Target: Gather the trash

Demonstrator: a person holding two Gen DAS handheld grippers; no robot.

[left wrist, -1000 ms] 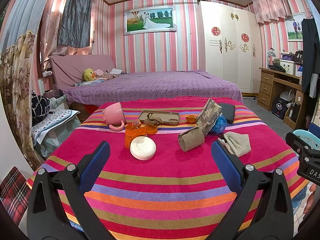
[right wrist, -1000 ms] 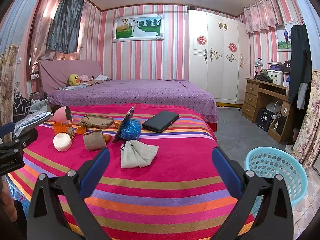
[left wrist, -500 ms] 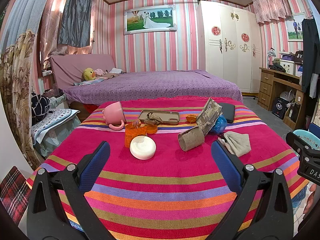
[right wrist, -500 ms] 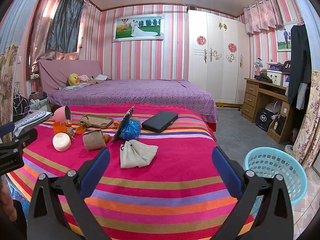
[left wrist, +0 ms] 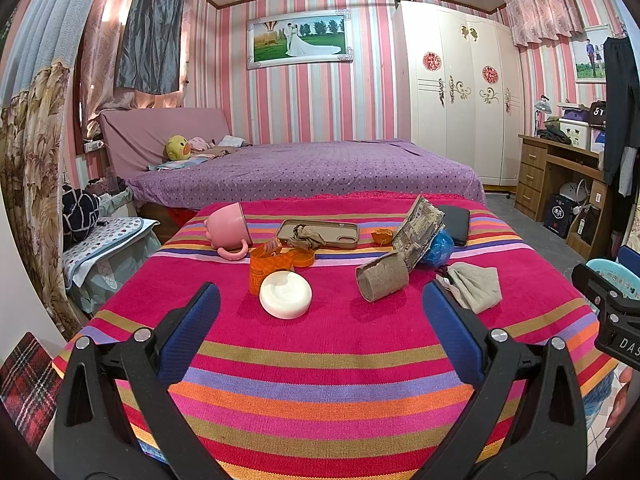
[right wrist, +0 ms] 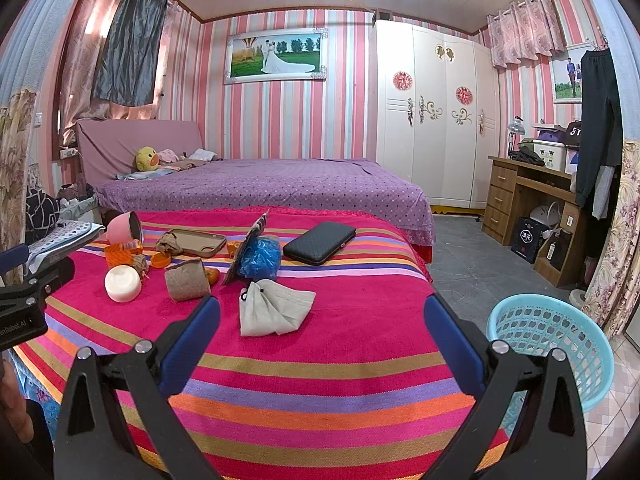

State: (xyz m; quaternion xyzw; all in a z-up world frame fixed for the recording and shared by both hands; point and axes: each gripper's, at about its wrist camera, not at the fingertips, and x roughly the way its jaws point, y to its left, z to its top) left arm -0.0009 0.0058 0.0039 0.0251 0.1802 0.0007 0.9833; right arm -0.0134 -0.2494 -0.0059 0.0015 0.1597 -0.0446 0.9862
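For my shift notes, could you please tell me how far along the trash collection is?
Nothing looks done: the blue basket appears empty. Nothing is in hand: left tongs and right tongs are open. Left: cardboard roll, crumpled cloth, blue bag.

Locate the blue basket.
In the right wrist view, the blue basket sits on the floor, right of the striped table and beyond the open right gripper.
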